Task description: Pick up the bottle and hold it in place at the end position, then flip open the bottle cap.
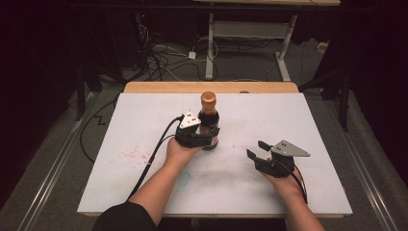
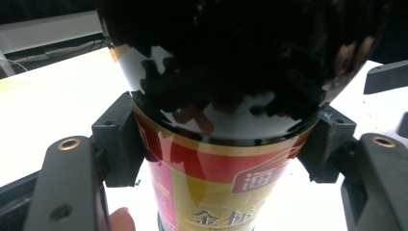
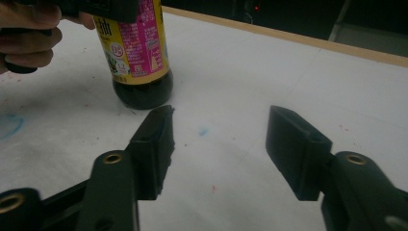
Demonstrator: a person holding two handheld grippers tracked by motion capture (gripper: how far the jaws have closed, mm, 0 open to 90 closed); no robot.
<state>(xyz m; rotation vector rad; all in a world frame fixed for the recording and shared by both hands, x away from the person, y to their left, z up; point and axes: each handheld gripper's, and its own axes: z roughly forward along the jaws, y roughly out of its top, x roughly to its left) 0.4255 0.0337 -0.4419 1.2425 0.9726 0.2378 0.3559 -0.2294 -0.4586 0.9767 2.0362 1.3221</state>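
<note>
A dark sauce bottle (image 1: 209, 120) with an orange cap and a red-and-yellow label stands upright near the middle of the white table (image 1: 144, 110). My left gripper (image 1: 208, 135) is shut on the bottle's body from the left side. In the left gripper view both pads press the label of the bottle (image 2: 216, 159). My right gripper (image 1: 256, 149) hovers low over the table to the bottle's right, apart from it, jaws parted with nothing between them. In the right gripper view the bottle (image 3: 137, 57) stands beyond the right gripper (image 3: 219, 139), held by the other hand.
Red specks (image 1: 134, 155) mark the board at the left and a faint blue ring (image 1: 184, 177) lies near the front. The board's wooden far edge (image 1: 211, 87) borders a floor with cables and a desk frame (image 1: 250, 38).
</note>
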